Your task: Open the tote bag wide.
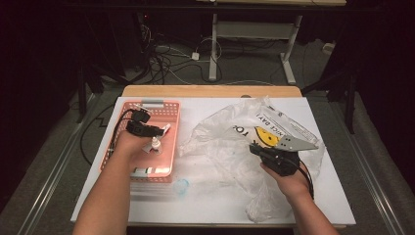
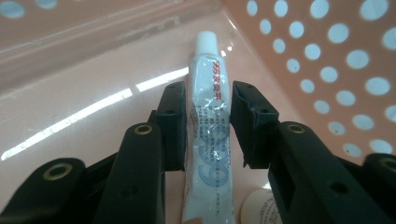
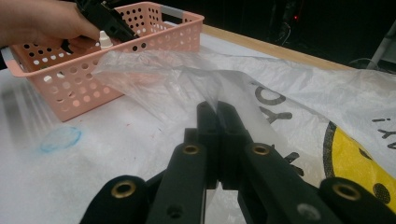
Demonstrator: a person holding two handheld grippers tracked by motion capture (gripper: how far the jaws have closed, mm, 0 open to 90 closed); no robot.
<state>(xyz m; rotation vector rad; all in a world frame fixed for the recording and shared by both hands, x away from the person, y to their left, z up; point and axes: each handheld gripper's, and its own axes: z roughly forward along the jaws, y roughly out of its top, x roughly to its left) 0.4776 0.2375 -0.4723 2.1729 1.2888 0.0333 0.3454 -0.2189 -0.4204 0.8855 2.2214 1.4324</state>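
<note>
left tongs (image 2: 208, 126) straddle a soft, slippery tube (image 2: 208, 116) lying mid-frame in the pink basket (image 2: 327, 56), pads not yet pressing its crushable middle, while right tongs (image 3: 218, 116) at lower centre pinch the flimsy bag (image 3: 187, 74).

Basket (image 2: 327, 56): pink plastic, perforated walls, glossy smooth floor.
Tube (image 2: 209, 107): white, shiny crinkled foil-like skin, smooth matt cap.
Bag (image 3: 196, 79): thin translucent plastic film, wrinkled, printed.
Table top (image 1: 323, 196): white, matt, faintly stained; wood edge seen at far side.
Gripper jaws: black matt plastic, brass-coloured rivets.
</note>
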